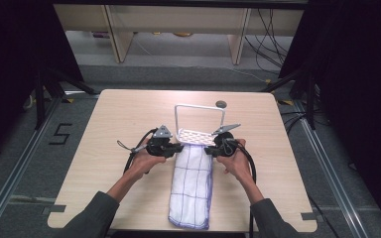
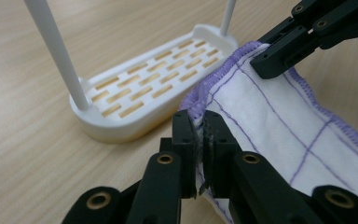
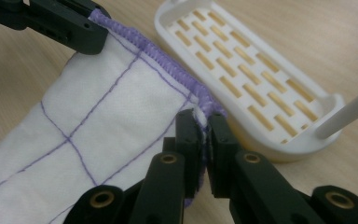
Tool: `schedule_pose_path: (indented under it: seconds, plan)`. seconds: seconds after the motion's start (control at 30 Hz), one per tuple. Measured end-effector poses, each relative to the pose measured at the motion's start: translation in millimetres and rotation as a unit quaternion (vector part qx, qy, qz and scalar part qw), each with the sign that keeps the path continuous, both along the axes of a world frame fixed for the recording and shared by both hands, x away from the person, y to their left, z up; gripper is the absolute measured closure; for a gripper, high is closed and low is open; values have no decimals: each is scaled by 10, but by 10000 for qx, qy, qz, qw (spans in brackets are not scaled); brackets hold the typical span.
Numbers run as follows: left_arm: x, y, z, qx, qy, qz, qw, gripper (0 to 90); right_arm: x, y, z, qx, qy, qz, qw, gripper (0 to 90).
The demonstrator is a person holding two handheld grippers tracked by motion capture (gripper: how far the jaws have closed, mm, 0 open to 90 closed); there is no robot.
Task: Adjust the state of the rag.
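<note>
Both claws, left claw and right claw, clamp the cloth corners beside the rack; hanging remains undone.

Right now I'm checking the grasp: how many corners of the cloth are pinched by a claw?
2. The left claw pinches the cloth's far left corner, the right claw its far right corner, beside the white rack.

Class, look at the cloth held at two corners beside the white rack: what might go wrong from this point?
1. Both the left claw and the right claw pinch the cloth only at its purple hem, so a corner may slip out when lifted.
2. The white rack sits right beside the held edge; the cloth or a claw may knock or drag it.
3. Most of the cloth lies on the table towards its near edge and may trail off.
</note>
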State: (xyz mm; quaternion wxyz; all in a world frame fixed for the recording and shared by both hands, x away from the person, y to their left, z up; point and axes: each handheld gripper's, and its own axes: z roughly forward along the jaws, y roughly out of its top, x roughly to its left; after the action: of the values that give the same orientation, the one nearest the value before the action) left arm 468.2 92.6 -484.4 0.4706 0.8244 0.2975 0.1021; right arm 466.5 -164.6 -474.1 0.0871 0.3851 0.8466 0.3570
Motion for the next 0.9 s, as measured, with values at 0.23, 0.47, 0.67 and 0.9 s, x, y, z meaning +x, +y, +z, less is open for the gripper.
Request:
schedule_pose_path:
  seconds: [0.23, 0.47, 0.67, 0.9]
  plan:
    - [-54, 31, 288, -40, -254, -90, 9996, 839, -102, -33, 330, 90, -303, 101, 9994, 853]
    - [-118, 22, 588, 7, -439, -237, 9988, 839, -199, -100, 609, 298, -573, 163, 9978, 855]
    - [-163, 25, 781, -65, -485, -250, 9985, 839, -276, -133, 787, 405, -616, 214, 9970, 855]
    - [-147, 63, 984, -155, -434, -176, 9988, 838, -260, -111, 964, 472, -724, 287, 9958, 856]
